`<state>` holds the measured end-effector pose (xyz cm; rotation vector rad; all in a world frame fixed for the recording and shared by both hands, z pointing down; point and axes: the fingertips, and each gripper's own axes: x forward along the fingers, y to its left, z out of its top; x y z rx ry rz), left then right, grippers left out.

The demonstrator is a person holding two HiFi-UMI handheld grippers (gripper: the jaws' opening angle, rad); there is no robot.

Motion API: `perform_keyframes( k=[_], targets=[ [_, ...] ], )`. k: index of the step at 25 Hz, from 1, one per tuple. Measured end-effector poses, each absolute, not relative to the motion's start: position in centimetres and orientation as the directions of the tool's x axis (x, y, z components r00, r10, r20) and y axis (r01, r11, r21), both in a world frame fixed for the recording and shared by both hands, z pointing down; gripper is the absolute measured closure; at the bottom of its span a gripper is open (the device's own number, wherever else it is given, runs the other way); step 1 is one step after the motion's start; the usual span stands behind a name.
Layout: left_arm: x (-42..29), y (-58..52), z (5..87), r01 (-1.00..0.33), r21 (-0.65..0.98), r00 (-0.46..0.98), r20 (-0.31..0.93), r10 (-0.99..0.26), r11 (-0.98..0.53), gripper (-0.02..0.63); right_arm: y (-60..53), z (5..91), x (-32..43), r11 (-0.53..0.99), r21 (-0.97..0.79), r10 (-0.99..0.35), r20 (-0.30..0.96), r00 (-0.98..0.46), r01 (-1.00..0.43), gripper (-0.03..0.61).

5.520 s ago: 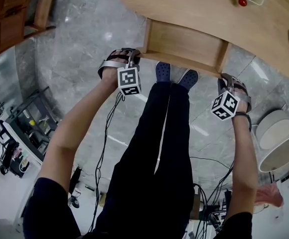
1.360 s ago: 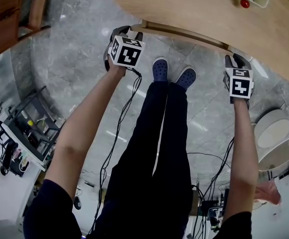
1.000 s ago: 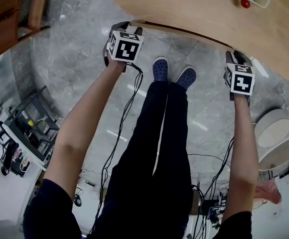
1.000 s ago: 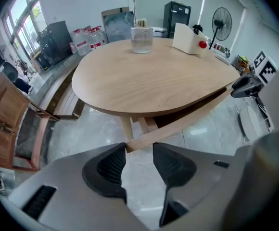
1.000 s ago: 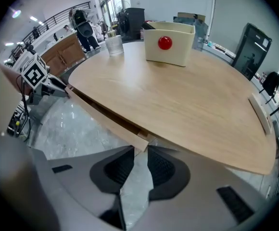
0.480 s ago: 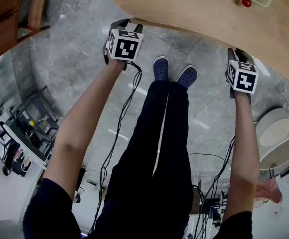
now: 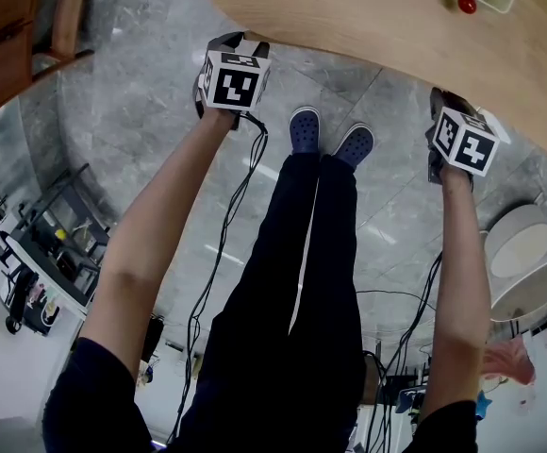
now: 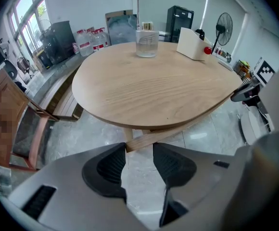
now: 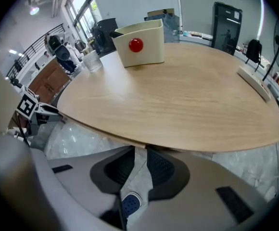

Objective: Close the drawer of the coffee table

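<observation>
Jaws on both grippers point steeply down at the near edge of the table (image 7: 377,17) in the head view. The left gripper (image 7: 239,43) and the right gripper (image 7: 442,98) are set well apart, likely so a push lands evenly on both ends of the drawer and keeps it from skewing. From above the drawer is tucked out of sight under the rounded, pale wood top, so the closing looks done or nearly so. The floor (image 7: 141,92) is glossy grey marble. In the left gripper view the jaws stand a narrow gap apart and grip nothing. Their dark ribbed pads sit in a smooth grey shell, and just past the tips runs the drawer front (image 8: 178,129), a plain flat wooden strip close beneath the oval top. Whether the tips touch it I cannot tell. A clear glass cup (image 8: 146,42) stands on the far side. In the right gripper view the jaws have just been closing a little, yet a slim gap remains, with only marble and a blue perforated shoe (image 9: 129,205) showing through it. On the grained top sits a cream holder (image 9: 142,44) with a red ball.
</observation>
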<state>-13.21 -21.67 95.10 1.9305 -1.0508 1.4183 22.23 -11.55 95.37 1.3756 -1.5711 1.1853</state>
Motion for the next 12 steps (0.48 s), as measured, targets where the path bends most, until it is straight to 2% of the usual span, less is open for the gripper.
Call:
perform_keyframes(
  k=[9,12],
  targets=[
    [-13.10,-22.20,95.23,-0.855,-0.008,0.161,0.946,-0.281,-0.518,0.430,-11.96,95.46,22.54,-0.160,-0.254,-0.354,0.917,-0.185,-0.954,0.483],
    [-13.12,-22.25,95.22,-0.856,-0.013,0.160,0.944,-0.289,-0.517,0.430,-12.04,95.53,22.50,-0.167,-0.258,-0.355,0.916,-0.186,-0.952,0.485]
  ],
)
